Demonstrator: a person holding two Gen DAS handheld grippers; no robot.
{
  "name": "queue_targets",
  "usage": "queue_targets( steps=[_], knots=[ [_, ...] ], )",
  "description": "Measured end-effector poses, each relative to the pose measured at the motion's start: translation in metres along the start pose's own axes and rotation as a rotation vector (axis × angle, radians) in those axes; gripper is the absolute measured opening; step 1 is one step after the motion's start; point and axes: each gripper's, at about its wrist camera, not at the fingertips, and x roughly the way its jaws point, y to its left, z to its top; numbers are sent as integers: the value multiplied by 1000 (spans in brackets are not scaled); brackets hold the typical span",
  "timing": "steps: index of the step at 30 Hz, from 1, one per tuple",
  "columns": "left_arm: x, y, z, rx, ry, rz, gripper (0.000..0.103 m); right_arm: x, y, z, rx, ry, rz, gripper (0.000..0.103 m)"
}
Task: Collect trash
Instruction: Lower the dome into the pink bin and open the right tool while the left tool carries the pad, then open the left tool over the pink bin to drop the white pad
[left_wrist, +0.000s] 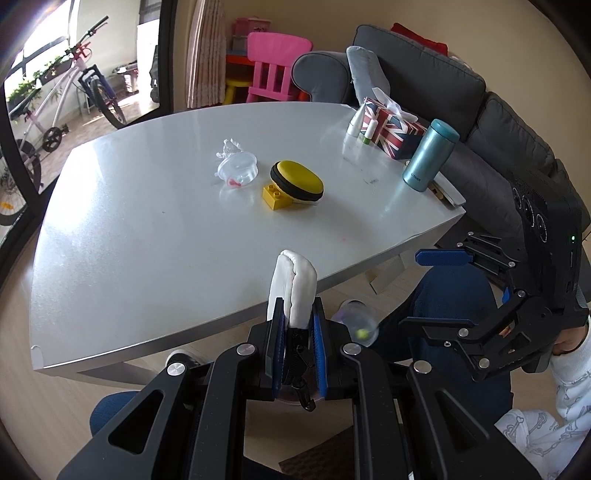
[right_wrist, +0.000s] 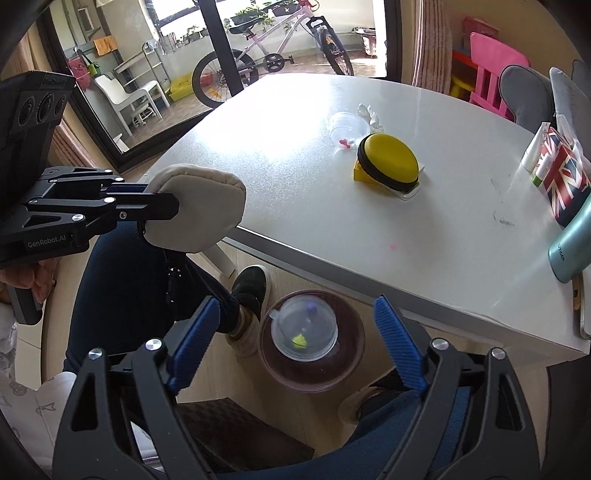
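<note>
Two grippers hang over the near edge of a grey table (left_wrist: 147, 206). The left gripper (left_wrist: 298, 332) is clenched on a white padded pouch (left_wrist: 293, 291), which stands up between its blue pads; from the right wrist view the same pouch (right_wrist: 195, 210) looks grey-beige and sits just off the table's corner. The right gripper (right_wrist: 291, 343) has its fingers spread wide, holding nothing.

Below the right gripper, on the floor beside the person's shoe (right_wrist: 251, 288), stands a dark round bin (right_wrist: 314, 376). A clear domed lid (right_wrist: 303, 328) lies in it, with a small yellow-green bit under the dome; what that bit is I cannot tell.

On the table, well apart from both grippers, a clear plastic cup (left_wrist: 238, 170) lies beside crumpled clear wrap (left_wrist: 229, 147). Just beside them a yellow case (left_wrist: 297, 181) rests on a yellow brick (left_wrist: 275, 195). Farther right are a flag-printed tissue box (left_wrist: 391, 129) and a teal flask (left_wrist: 430, 155).
</note>
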Motion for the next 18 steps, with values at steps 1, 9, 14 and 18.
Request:
queue_targets(
  steps=[1, 9, 14, 18],
  knots=[
    [0, 0, 0, 1, 2, -2, 14, -1, -1, 0, 3, 1, -2, 88],
    [3, -3, 0, 11, 12, -13, 14, -9, -12, 4, 40, -13, -39, 94],
    [7, -7, -1, 20, 29, -28, 14, -13, -18, 6, 60, -21, -57, 95],
    [12, -14, -4, 34, 47, -44, 14, -19, -23, 8, 71, -34, -73, 95]
  ],
)
